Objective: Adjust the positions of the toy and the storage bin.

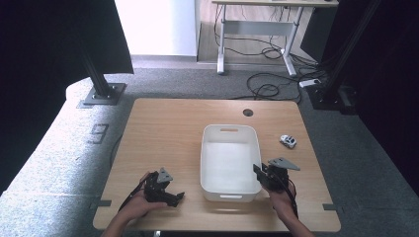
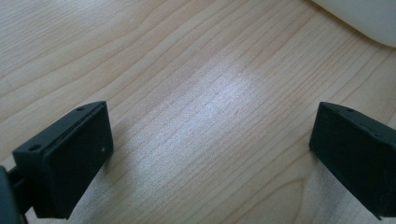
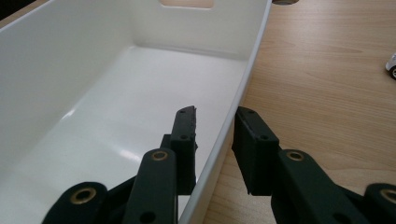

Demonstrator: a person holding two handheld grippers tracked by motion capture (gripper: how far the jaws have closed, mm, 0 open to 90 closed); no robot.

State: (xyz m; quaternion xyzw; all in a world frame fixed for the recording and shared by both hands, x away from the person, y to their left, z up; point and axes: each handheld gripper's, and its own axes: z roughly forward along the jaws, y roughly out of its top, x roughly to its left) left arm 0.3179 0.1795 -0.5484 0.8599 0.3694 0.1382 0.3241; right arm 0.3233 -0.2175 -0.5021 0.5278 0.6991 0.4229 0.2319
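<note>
Right tool (image 3: 215, 140): jaws drawn narrow and clamped across the right-hand wall of the white rectangular plastic bin (image 1: 229, 163), one jaw inside the wall, the other outside. The grip sits near the bin's front right corner, at about 4 o'clock on its rim as seen from the high view (image 1: 260, 174). Judged purpose: a pinch on the thin wall gives a firm hold for sliding or lifting the bin, which has no handle on that side.

The bin stands upright at the middle of the light wooden counter (image 1: 163, 133), toward its near edge, empty inside, with a slot handle in its far end wall.

Left tool (image 1: 170, 195): jaws wide apart, nothing between them, resting low over bare counter at 9 o'clock of the bin and apart from it. Judged to be idle.

A small white toy car (image 1: 288, 141) lies on the counter at 2 o'clock of the bin, near but not touching it, plausibly the item meant for the bin.
</note>
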